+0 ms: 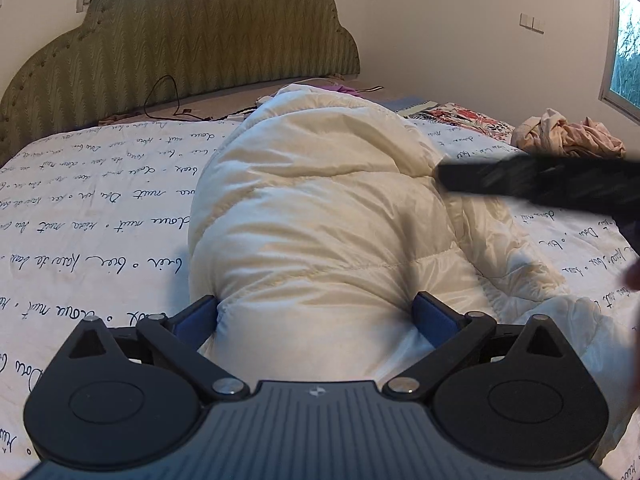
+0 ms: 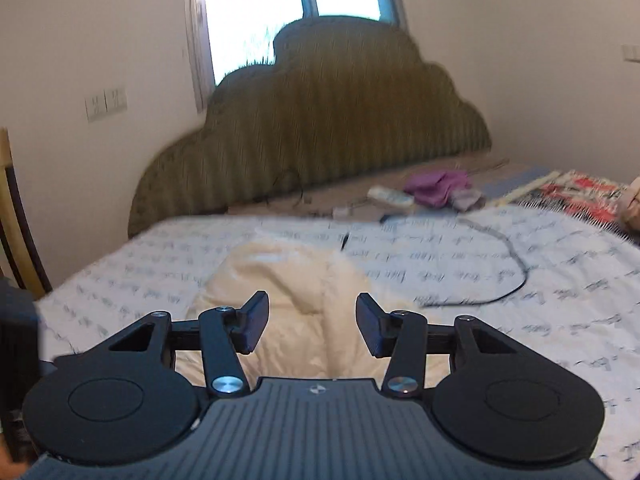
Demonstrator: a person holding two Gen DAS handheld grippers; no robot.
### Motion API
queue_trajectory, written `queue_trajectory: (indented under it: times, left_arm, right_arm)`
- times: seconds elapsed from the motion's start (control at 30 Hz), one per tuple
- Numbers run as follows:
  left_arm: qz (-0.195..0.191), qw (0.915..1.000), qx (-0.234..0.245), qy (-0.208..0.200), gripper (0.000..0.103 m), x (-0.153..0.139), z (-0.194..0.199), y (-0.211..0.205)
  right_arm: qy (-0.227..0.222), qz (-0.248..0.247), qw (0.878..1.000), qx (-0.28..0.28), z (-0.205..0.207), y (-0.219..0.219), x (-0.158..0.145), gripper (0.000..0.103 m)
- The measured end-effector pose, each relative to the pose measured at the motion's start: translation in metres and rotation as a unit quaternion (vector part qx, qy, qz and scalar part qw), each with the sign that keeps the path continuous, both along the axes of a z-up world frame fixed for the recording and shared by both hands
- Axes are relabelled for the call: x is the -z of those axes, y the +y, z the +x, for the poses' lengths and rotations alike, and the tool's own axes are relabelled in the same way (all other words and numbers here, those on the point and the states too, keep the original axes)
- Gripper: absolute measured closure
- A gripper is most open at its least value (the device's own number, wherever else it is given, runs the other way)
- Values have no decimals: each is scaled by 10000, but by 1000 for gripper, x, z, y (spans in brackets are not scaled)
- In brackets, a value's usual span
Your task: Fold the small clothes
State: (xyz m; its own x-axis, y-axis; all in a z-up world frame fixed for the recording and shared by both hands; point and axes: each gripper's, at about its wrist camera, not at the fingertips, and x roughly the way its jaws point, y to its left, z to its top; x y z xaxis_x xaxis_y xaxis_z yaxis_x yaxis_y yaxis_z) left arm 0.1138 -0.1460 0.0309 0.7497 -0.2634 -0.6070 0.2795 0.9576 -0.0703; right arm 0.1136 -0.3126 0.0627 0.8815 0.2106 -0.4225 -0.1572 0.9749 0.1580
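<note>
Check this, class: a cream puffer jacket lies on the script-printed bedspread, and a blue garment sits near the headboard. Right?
One detail is wrong: the garment near the headboard is purple, not blue, as the right wrist view shows. The cream puffer jacket does lie on the script-printed bedspread.

Left gripper (image 1: pixel 318 314) low over the bed, jaws spread wide w/ a puffy cream jacket (image 1: pixel 320 216) bulging up between its blue pads (image 1: pixel 434 314); fabric touches both pads. Jacket runs ahead of the gripper across a white quilt w/ script print (image 1: pixel 100 208). Blurred black finger of the right gripper (image 1: pixel 540 184) reaches in from front-right, over the jacket. Green headboard (image 1: pixel 192 44) far ahead, pinkish clothes heap (image 1: pixel 568 136) far right
</note>
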Motion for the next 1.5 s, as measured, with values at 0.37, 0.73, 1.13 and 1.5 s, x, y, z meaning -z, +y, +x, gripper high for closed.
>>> queue_trajectory:
  times: [0.37, 0.73, 1.13, 1.5]
  left_arm:
    - [344, 9991, 82, -245, 0, 12, -4, -16]
    - [482, 9983, 113, -312, 0, 20, -2, -23]
    - [678, 9961, 123, -556, 0, 28, -6, -31]
    - [-683, 9970, 369, -24, 0, 8, -8, 38]
  right_arm:
    - [470, -118, 9977, 466, 28, -12, 57, 46]
    - [381, -268, 9971, 607, 33, -11, 80, 38]
    - [339, -319, 9962, 736, 38, -11, 94, 35]
    - [435, -927, 9922, 715, -15, -31, 53, 1]
